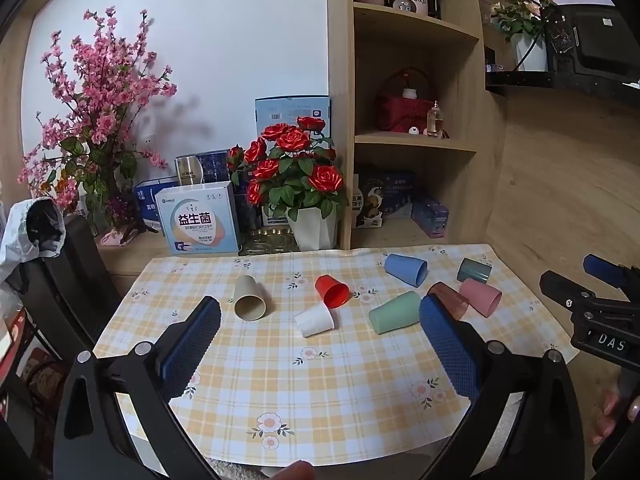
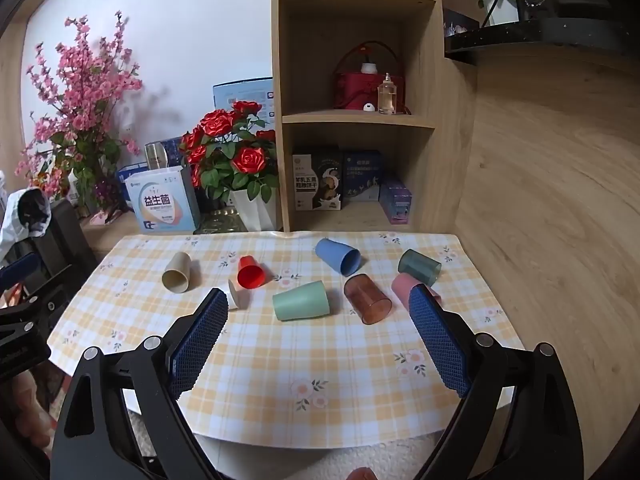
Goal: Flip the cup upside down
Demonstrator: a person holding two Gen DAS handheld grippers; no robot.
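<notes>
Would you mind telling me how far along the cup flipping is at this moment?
Nothing looks done: all eight plastic cups, from the beige cup to the dark teal cup, lie on their sides. Nothing is in hand: left tongs and right tongs are open, empty. All flipping remains.

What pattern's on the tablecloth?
Yellow-and-white check with small flowers on the tablecloth; clearest in right wrist view.

Matt plastic cups [image 2: 301,301] lie on a glossy checked tablecloth [image 2: 280,360].

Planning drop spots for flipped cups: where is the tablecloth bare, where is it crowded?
Bare: the near half of the tablecloth, from the mint cup to the front edge, and the left edge beside the beige cup. Crowded: the far right cluster of blue cup, brown cup, pink cup and teal cup.
</notes>
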